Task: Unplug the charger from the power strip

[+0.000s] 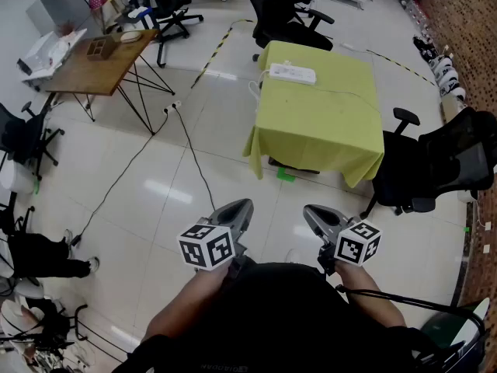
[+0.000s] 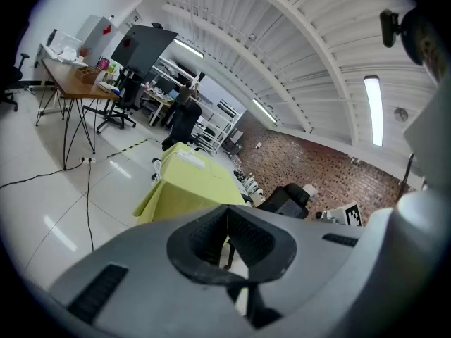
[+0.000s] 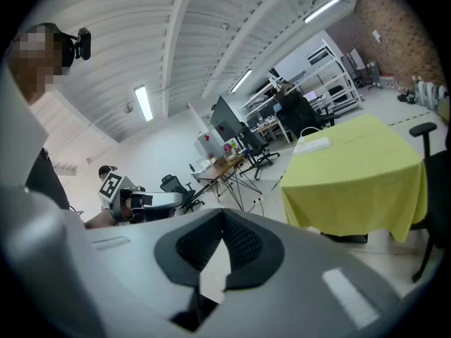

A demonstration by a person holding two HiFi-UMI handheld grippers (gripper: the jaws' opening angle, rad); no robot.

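A white power strip (image 1: 290, 73) lies on the far left part of a table with a yellow-green cloth (image 1: 326, 123). A white cord (image 1: 254, 92) loops off the table's left edge. The charger is too small to tell apart from the strip. My left gripper (image 1: 245, 207) and right gripper (image 1: 311, 211) hover side by side over the floor, well short of the table, both shut on nothing. The left gripper view has its jaws (image 2: 227, 214) closed, with the table (image 2: 187, 185) and strip (image 2: 190, 155) far ahead. The right gripper (image 3: 224, 215) points at the table (image 3: 359, 171) and strip (image 3: 312, 144).
Black office chairs stand right of the table (image 1: 446, 165) and behind it (image 1: 283, 10). A wooden desk (image 1: 101, 61) with clutter is at the far left. A black cable (image 1: 194, 162) runs over the white floor. A green scrap (image 1: 286, 175) lies under the table. A person (image 1: 39, 259) stands at the left.
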